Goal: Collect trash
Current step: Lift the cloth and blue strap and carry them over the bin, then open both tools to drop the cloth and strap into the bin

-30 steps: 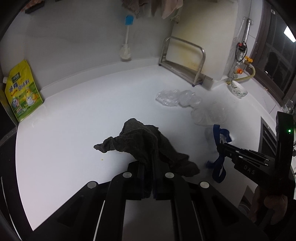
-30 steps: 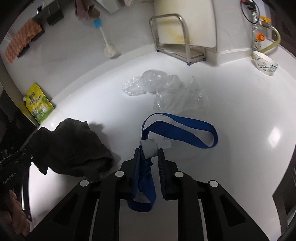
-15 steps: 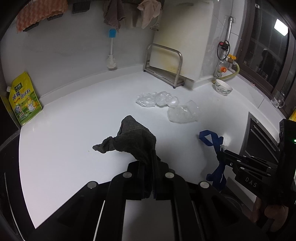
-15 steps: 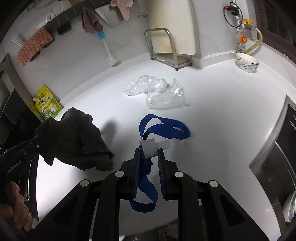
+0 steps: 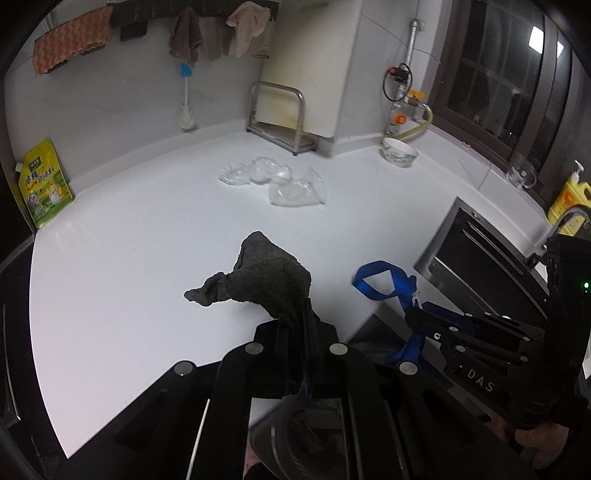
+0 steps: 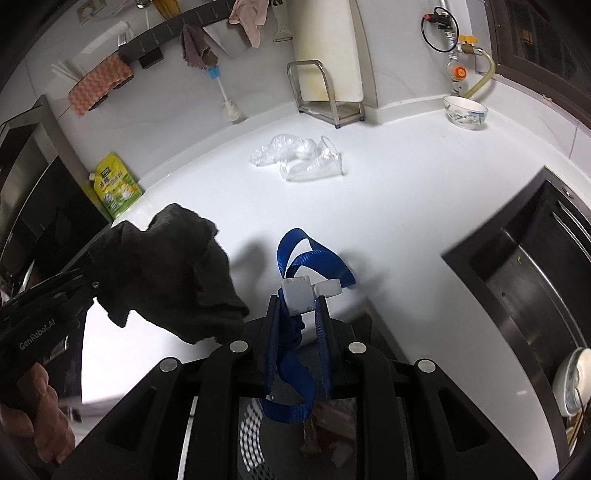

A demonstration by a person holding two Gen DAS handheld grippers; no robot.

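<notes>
A white bowl [image 6: 466, 112] w/ blue marks sits on the far right of the table [image 6: 406, 177], by the wall; can't see what is in it. A see-through plastic cup [image 6: 314, 166] lies on its side mid table, looks to have nothing in it, and it touches a lump of crumpled clear plastic [image 6: 280, 147]. Down at the right edge of the right wrist view, white dishes [image 6: 574, 384] sit beside a dark steel sink [image 6: 524, 280]. A clear glass mug [image 5: 521, 175] & a yellow pump bottle [image 5: 567, 195] stand past the sink.

The left gripper [image 5: 297, 328] is clenched tight on a dark grey cloth [image 5: 266, 277], which hangs up off the table. The right gripper [image 6: 297, 306] is squeezed on a blue strap [image 6: 314, 262] w/ a white clip [image 6: 295, 293]; the strap loops out in front & hangs down under the gripper too. Cloth and strap are both over the near edge of the table, side by side but apart.

A yellow-green pouch [image 5: 44, 184] leans at the far left. A brush [image 5: 186, 110] stands at the back wall, near a metal rack [image 5: 280, 122]. Rags hang on a wall rail [image 6: 177, 27]. The table is white & shiny. Dark windows [image 5: 498, 74] on the right, w/ a pipe & hose [image 5: 413, 107] near the bowl
</notes>
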